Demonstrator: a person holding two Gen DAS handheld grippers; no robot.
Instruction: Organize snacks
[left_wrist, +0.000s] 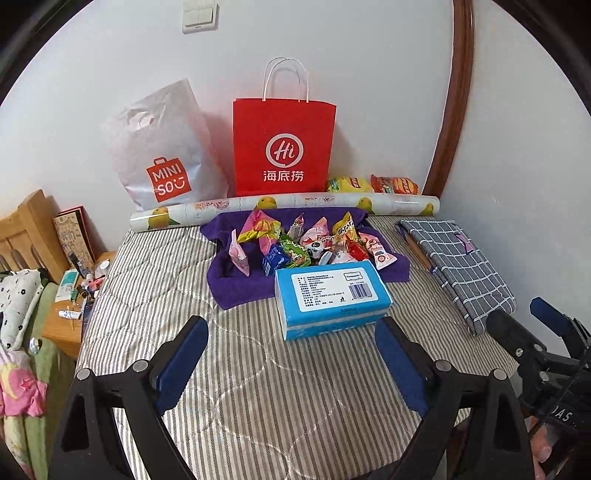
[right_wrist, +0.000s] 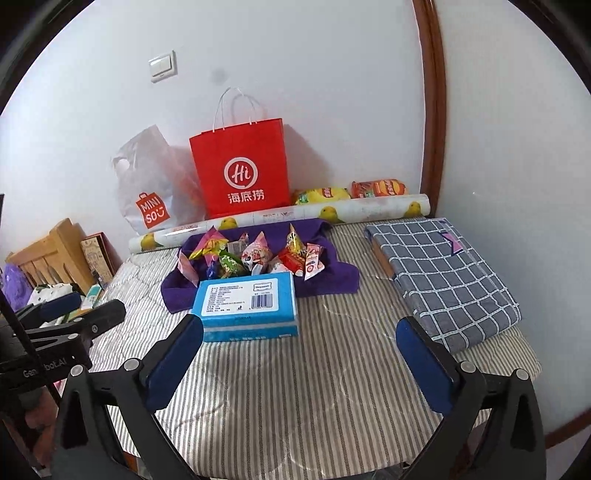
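Left gripper (left_wrist: 291, 354) spread wide over the striped bedcover (left_wrist: 166, 280), nothing between the blue pads, just short of the blue tissue pack (left_wrist: 332, 299). Right gripper (right_wrist: 299, 350) also spread wide and empty, close beside the left one, with the tissue pack just ahead of its left pad. Behind the pack, snacks (left_wrist: 306, 240) piled on a purple towel (left_wrist: 236, 284), touching one another. Farther back, a printed roll (left_wrist: 288, 208) lying across the bed, then a red paper bag (left_wrist: 284, 147) and a white plastic bag (left_wrist: 162, 155) against the wall, two more snack packets (left_wrist: 373, 184) beside the red bag. On the right, a folded checked cloth (left_wrist: 458, 266).
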